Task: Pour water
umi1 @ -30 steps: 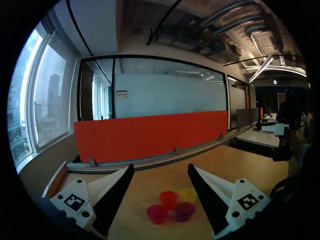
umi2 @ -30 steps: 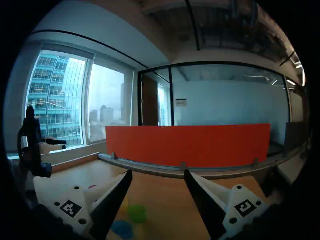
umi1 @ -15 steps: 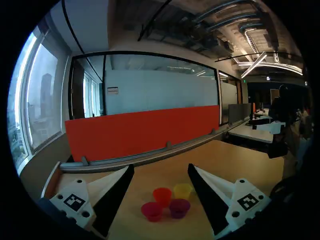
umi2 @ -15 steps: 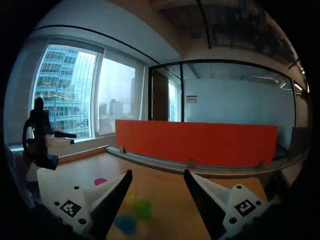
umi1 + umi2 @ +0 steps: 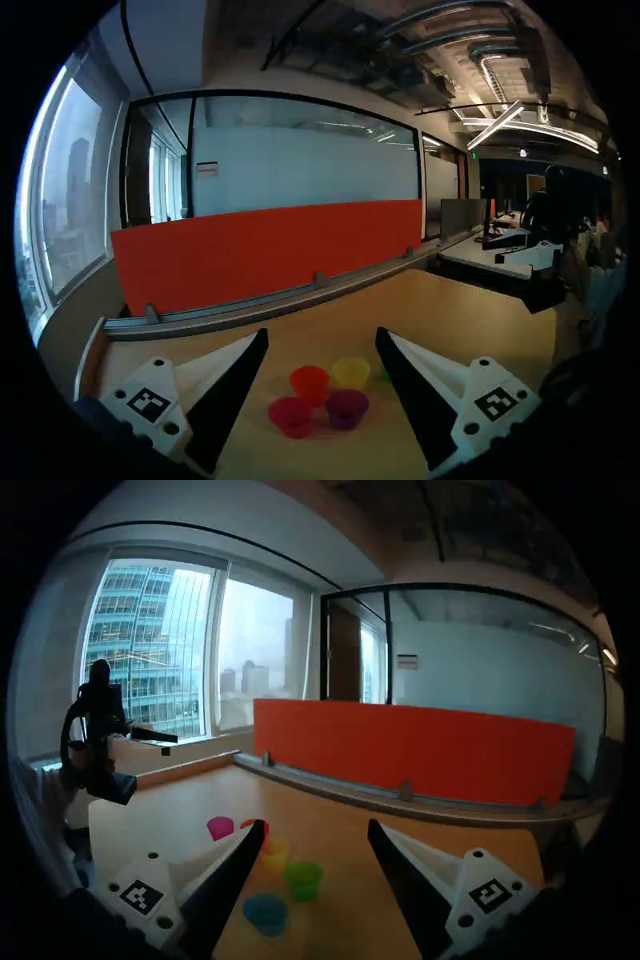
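While the left gripper (image 5: 320,331) hangs over the counter (image 5: 464,312) with its two fingers wide apart and nothing held in them, four little cups stand in a tight bunch on the wood just ahead, at 6 o'clock in the left gripper view. Nearest is the pink cup (image 5: 291,416). A purple cup (image 5: 346,408) stands at 3 o'clock from it and a red cup (image 5: 309,384) at 1 o'clock. Next, a yellow cup (image 5: 351,372) stands at 12 o'clock from the purple one. All four stand upright. Past them, at 12 o'clock, an orange wall panel (image 5: 264,248) runs along the far edge of the counter.

Over on the other side, the right gripper (image 5: 314,824) also has its fingers spread wide and holds nothing. In the right gripper view a blue cup (image 5: 266,912) is nearest, at 7 o'clock. A green cup (image 5: 304,878) stands at 1 o'clock from it, and the yellow cup (image 5: 274,852) at 12 o'clock. Farther off, the pink cup (image 5: 220,827) stands at 10 o'clock from the yellow one. Big windows (image 5: 152,648) fill the wall at 10 o'clock.
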The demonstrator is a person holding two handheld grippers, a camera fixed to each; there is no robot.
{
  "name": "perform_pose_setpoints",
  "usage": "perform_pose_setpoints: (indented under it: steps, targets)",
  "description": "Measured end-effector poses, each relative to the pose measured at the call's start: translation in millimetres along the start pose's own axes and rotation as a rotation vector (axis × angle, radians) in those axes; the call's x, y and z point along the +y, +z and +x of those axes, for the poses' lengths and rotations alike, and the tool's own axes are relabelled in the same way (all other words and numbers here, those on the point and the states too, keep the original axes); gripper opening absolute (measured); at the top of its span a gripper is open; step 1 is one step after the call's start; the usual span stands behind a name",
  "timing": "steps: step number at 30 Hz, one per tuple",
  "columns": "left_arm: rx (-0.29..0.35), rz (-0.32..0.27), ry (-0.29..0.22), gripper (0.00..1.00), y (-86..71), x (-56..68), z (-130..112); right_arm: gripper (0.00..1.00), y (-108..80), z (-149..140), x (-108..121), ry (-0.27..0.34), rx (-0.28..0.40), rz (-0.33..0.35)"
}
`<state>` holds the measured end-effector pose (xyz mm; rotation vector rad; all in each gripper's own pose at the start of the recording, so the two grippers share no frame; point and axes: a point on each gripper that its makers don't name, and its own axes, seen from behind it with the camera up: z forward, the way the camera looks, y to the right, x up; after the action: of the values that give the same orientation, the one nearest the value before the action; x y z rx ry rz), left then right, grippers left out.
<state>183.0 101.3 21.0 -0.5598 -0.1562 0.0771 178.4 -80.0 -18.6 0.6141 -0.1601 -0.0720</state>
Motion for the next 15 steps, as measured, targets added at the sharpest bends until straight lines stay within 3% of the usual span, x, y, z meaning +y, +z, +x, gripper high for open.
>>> perform_pose_setpoints:
  steps: [15]
  targets:
    - [-0.016,-0.082,0.054,1.00,10.0,19.8,-12.1,1.00,4.3,-29.8,-15.3,-0.058,-0.086,0.065]
